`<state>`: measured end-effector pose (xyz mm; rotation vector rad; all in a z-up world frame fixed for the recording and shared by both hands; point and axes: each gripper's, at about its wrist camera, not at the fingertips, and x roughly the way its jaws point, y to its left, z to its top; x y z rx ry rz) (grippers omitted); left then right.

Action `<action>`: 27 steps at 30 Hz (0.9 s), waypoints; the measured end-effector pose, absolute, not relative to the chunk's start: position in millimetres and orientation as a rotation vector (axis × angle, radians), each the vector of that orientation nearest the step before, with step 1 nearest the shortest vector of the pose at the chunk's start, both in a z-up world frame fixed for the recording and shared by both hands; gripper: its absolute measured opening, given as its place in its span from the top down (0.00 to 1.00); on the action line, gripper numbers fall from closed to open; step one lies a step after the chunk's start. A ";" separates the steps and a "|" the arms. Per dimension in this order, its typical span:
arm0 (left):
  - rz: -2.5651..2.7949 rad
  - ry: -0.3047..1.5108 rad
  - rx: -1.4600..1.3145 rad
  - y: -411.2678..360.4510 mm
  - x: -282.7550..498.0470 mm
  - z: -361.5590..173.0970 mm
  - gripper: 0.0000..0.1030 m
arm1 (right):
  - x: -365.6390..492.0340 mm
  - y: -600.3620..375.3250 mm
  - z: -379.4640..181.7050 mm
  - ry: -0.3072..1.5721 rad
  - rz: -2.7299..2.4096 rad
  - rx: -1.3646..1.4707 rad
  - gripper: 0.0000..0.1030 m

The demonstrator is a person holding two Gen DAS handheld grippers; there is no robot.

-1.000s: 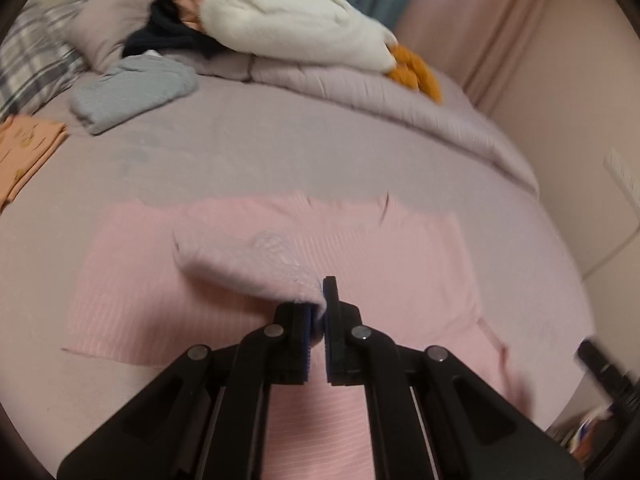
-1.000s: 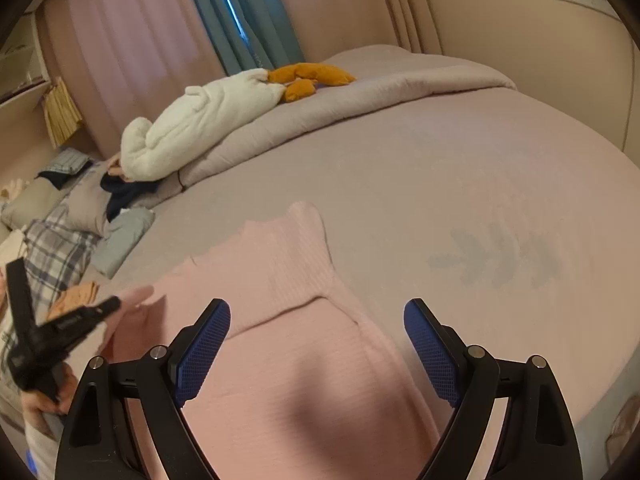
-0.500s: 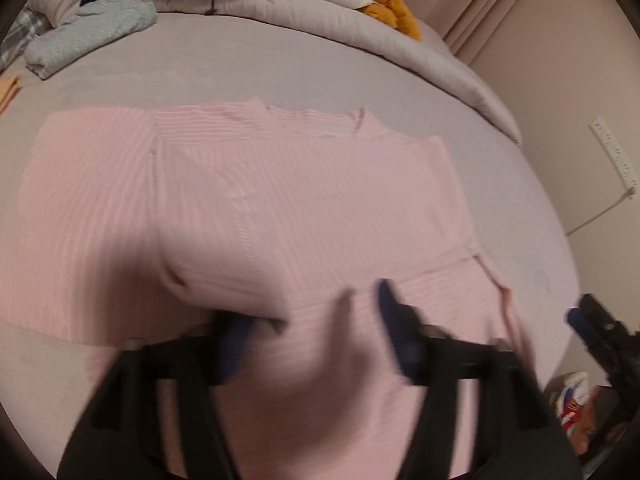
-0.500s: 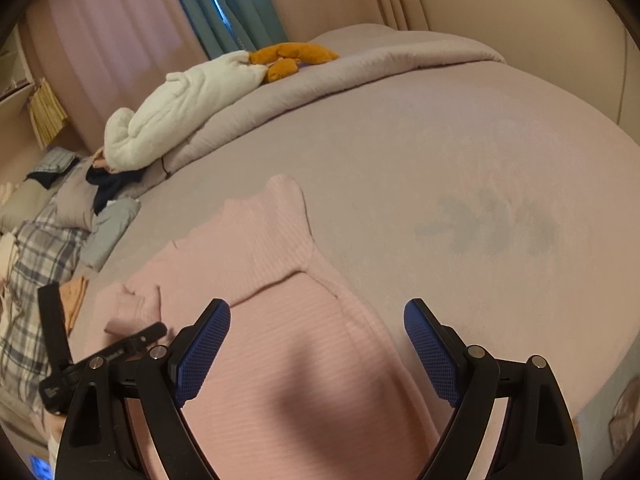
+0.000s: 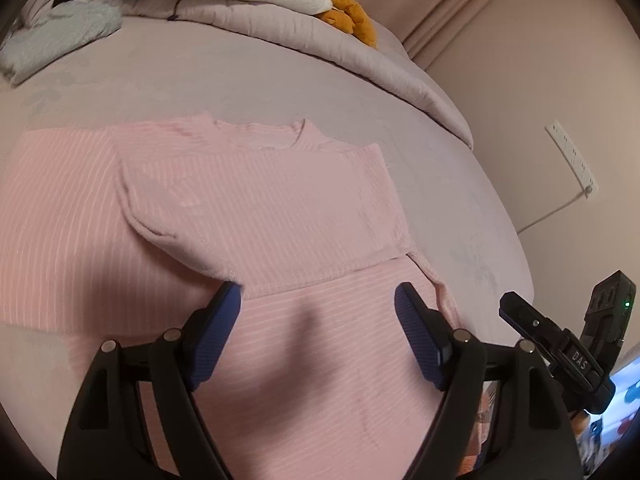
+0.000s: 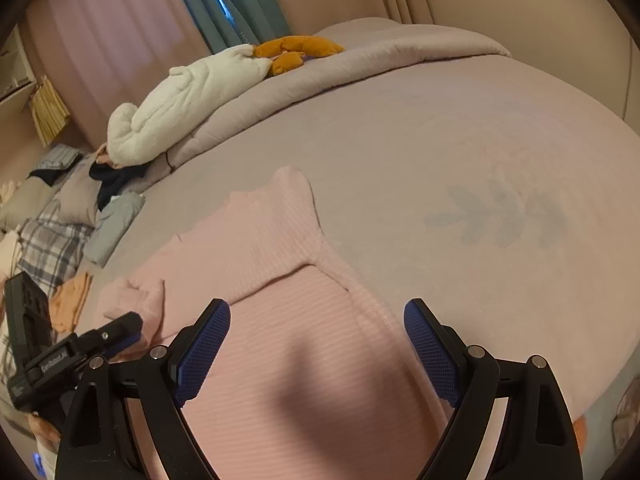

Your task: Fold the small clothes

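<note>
A pink ribbed sweater (image 5: 256, 200) lies flat on the lilac bed, neck toward the far side. One sleeve (image 5: 192, 240) is folded across its chest, the cuff lying just ahead of my left fingers. My left gripper (image 5: 318, 312) is open and empty, low over the sweater's lower body. My right gripper (image 6: 318, 340) is open and empty over the same sweater (image 6: 272, 240), near its right side. The right gripper also shows at the right edge of the left wrist view (image 5: 560, 344), and the left gripper in the right wrist view (image 6: 80, 344).
A rolled lilac duvet (image 6: 360, 60) with a white plush (image 6: 188, 96) and an orange toy (image 6: 296, 50) lies along the far side. Grey folded clothes (image 5: 60, 36), a plaid pillow (image 6: 48, 240) and an orange garment (image 6: 72, 300) lie at the left. A wall socket (image 5: 572, 160) is at the right.
My left gripper has opened and let go of the sleeve cuff, which now lies folded across the sweater's chest. The right gripper stays open and has shifted slightly.
</note>
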<state>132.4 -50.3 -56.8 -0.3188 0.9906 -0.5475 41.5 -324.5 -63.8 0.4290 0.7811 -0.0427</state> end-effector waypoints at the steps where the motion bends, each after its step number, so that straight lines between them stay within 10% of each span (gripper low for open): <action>1: -0.555 0.983 -0.297 -55.3 133.7 -55.1 0.23 | 41.1 -324.2 -63.9 0.781 -0.043 0.430 0.14; 27: -0.206 0.964 -0.288 20.1 128.0 -43.2 0.23 | 86.6 -283.7 -71.6 0.859 0.138 0.391 0.20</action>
